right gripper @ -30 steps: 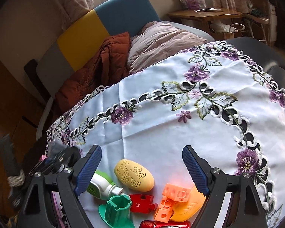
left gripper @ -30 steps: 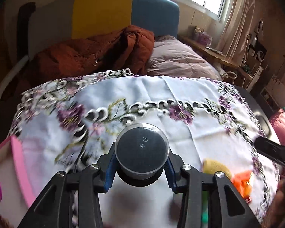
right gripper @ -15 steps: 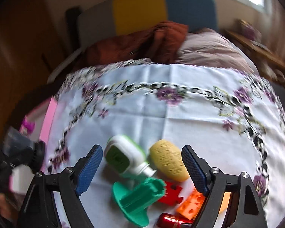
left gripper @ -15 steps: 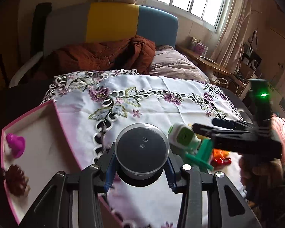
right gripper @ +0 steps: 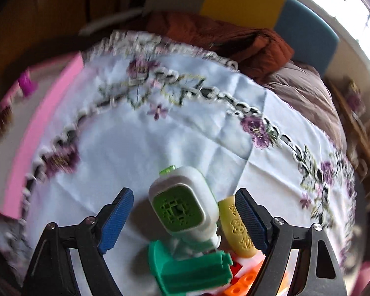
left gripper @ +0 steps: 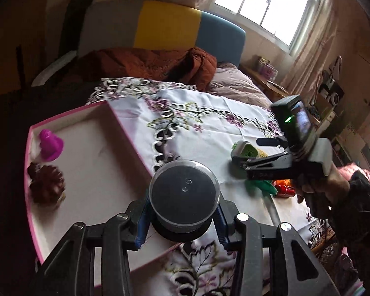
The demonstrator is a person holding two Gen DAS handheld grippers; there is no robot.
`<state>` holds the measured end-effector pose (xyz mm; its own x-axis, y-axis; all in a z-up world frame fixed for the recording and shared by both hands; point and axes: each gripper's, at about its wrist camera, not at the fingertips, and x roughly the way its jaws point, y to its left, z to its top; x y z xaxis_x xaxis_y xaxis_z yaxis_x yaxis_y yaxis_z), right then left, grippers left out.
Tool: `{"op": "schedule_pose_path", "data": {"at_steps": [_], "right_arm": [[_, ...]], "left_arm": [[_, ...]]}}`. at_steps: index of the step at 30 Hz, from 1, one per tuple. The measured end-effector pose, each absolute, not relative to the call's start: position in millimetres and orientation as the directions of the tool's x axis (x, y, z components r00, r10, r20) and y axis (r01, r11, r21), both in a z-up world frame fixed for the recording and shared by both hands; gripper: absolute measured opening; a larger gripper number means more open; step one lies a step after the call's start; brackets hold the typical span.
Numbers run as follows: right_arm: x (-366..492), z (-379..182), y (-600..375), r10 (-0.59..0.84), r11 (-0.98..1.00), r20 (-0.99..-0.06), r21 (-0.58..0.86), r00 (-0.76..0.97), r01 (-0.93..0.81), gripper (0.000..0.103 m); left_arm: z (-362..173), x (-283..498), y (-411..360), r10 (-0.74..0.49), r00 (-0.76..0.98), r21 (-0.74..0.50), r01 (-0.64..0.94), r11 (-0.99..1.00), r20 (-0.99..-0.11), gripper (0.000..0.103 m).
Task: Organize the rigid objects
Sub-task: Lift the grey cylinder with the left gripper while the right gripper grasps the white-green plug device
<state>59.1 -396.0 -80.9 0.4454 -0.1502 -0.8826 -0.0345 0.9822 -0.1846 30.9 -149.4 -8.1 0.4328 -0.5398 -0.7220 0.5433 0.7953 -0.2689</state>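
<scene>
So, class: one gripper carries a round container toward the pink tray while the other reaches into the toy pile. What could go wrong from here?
1. The right gripper, whose jaws have just been closing, straddles the white-and-green device, but the yellow oval lies against its right pad and may be pinched or knocked.
2. The left gripper holds the round container by its curved sides; it might slip.
3. Released at the pink tray rim, it could tip out.

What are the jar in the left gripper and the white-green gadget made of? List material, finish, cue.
Jar: likely clear glossy plastic; transparent rim, mould dots on its flat end.
White-green gadget: apparently moulded hard plastic, smooth white shell, matte green grille with cut-out pattern.
</scene>
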Motion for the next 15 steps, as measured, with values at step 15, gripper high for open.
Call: {"op": "schedule_pose_path", "data": {"at_steps": [15], "right_arm": [[76, -76, -367, 0.145, 0.983, -0.900, 0.178, 0.411, 0.044, 0.053]], "left_arm": [[-9, 27, -72, -0.489, 0.505, -0.309, 0.401, 0.863, -0.712, 0.044]]}}
